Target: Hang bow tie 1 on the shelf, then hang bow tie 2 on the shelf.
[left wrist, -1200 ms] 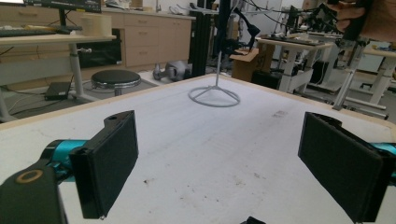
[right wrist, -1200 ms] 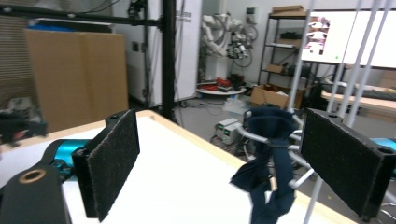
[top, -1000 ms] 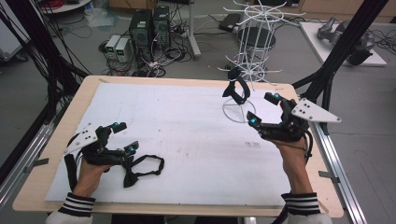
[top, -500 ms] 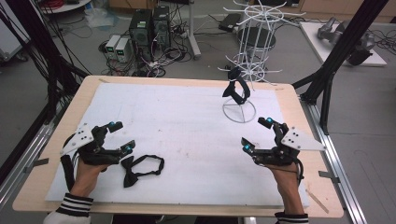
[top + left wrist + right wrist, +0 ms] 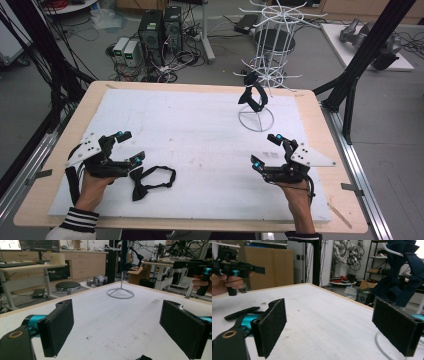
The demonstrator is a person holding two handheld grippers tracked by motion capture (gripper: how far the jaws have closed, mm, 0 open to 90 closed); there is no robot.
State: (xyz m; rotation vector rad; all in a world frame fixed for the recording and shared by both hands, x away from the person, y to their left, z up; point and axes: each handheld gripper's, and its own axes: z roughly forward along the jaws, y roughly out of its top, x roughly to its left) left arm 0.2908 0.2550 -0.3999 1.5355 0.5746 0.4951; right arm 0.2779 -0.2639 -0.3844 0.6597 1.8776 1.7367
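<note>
While our left gripper rests low over the near left part of the white mat, its jaws stand wide apart with nothing between them — in the left gripper view the two black pads frame bare mat, and a small dark tip of fabric shows at the bottom edge. Just beside that gripper, touching or nearly touching its nearer jaw, we see a black bow tie lying flat on the mat, its strap looped out to the right. Our left hand grips the handle from below, a striped cuff at the wrist.

Our right gripper sits at the near right of the mat, well apart from the bow tie, and it too is spread open and holds nothing. Beyond it, toward the far right of the mat, stands a white wire rack on a ring base, with a second dark bow tie hanging from one of its hooks — the right gripper view shows that dark fabric draped high at the right, above the far jaw. The mat lies on a wooden table.
</note>
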